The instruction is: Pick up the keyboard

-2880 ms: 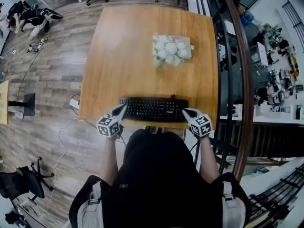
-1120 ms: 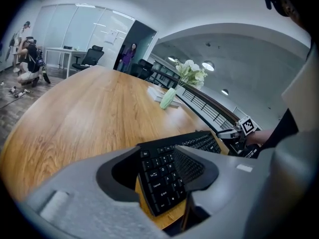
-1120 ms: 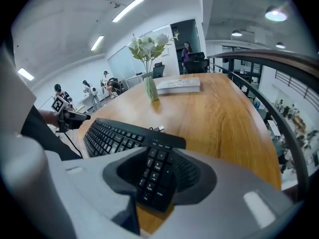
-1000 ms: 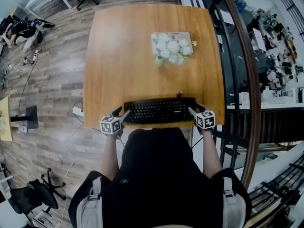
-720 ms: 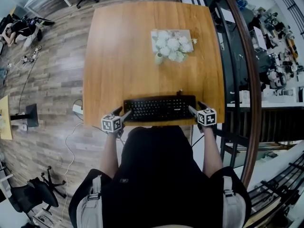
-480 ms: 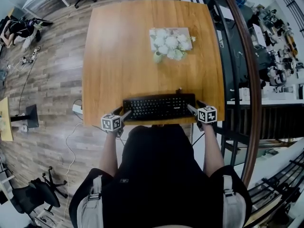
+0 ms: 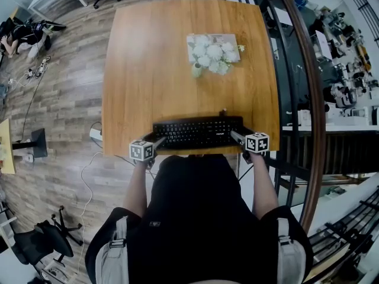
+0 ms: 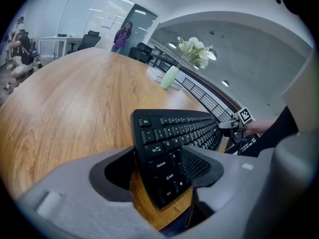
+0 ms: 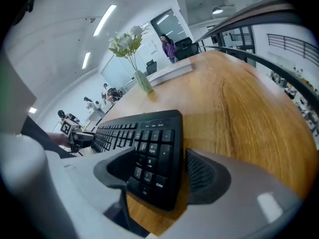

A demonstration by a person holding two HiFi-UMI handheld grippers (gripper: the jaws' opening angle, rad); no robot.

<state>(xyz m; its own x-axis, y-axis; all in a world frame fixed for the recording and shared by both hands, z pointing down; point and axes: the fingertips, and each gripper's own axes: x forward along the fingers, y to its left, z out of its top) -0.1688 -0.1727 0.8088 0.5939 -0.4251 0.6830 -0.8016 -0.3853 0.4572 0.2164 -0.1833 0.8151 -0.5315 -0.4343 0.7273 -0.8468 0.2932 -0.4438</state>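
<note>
While the black keyboard (image 7: 196,132) lies flat along the wooden table's (image 7: 148,58) edge nearest the person, the left gripper (image 7: 156,142) straddles its left end, jaws just opened wide and not pressing on it. At the right end, the right gripper (image 7: 236,136) has likewise just spread its jaws, with that end between them unpinched.
</note>
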